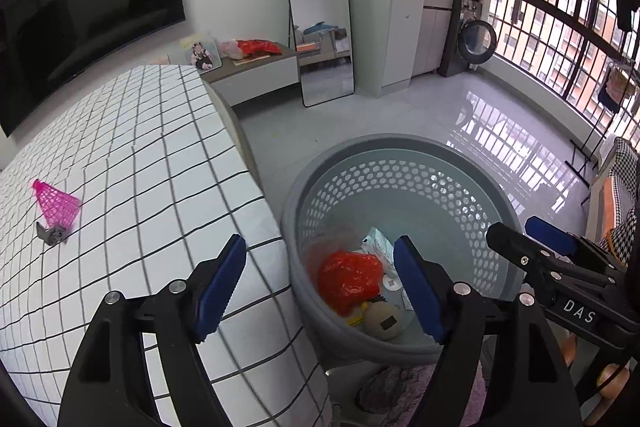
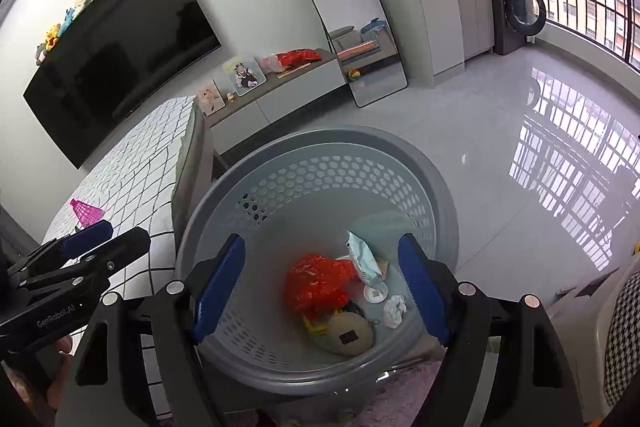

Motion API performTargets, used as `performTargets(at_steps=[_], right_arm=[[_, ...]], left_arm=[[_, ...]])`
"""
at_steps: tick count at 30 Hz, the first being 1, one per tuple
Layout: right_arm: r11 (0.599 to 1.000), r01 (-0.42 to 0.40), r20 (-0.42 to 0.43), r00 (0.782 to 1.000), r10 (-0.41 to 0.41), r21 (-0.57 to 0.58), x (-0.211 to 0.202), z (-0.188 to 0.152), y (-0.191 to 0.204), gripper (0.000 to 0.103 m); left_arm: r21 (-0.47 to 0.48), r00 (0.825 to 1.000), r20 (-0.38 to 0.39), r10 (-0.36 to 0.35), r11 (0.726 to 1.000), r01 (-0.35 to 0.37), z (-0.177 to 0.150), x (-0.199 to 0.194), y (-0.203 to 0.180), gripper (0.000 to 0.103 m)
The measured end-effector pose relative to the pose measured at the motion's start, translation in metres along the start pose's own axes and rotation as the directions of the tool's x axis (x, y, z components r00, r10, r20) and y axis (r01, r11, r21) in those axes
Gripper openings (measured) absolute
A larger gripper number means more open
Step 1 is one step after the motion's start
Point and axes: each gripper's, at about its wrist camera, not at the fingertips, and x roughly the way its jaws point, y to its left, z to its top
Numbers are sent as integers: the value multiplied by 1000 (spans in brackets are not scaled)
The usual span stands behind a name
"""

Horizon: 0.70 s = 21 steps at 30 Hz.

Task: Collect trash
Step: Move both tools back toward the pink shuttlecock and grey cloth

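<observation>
Here, nearest the lens, we see the left tongs (image 1: 320,283) with their blue pads spread wide apart and nothing between them, straddling the edge of the bed (image 1: 152,155) and the near rim of the grey perforated basket (image 1: 400,143). We see the right tongs (image 2: 322,283) likewise spread apart and empty, poised above the basket's mouth.

Inside the basket lie the collected items: a crumpled red plastic bag (image 2: 320,285), a beige pouch (image 2: 350,335) with a dark label just in front of it, a yellow scrap (image 2: 314,325) between them, a pale blue wrapper (image 2: 364,261) leaning against the far side, a small round white lid (image 2: 375,293) and a white paper wad (image 2: 395,311).

Further left, on the bed's white grid-patterned cover, we note a pink mesh piece (image 1: 56,205) with a small grey scrap (image 1: 52,234) just beside it, both well apart from the basket.

Beyond, a low cabinet (image 2: 280,95) stands against the wall, carrying framed photos and a red bag, beside a leaning mirror (image 2: 344,7).
</observation>
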Motion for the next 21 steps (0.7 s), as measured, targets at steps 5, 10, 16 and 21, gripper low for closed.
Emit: performTargets(at_steps=[5, 10, 16, 21], right_arm=[[999, -22, 5, 1000, 22, -33, -3, 0, 19, 76], [995, -51, 9, 999, 52, -83, -7, 1, 48, 76], [984, -111, 13, 993, 114, -142, -14, 4, 86, 76], [967, -160, 0, 987, 163, -198, -13, 8, 120, 75]], left_arm=[[-39, 999, 26, 31, 999, -30, -6, -18, 23, 77], [-85, 997, 53, 59, 995, -54, -11, -37, 48, 78], [-138, 990, 83, 117, 985, -105, -15, -61, 81, 79], [-195, 979, 101, 179, 968, -157, -18, -81, 113, 81]])
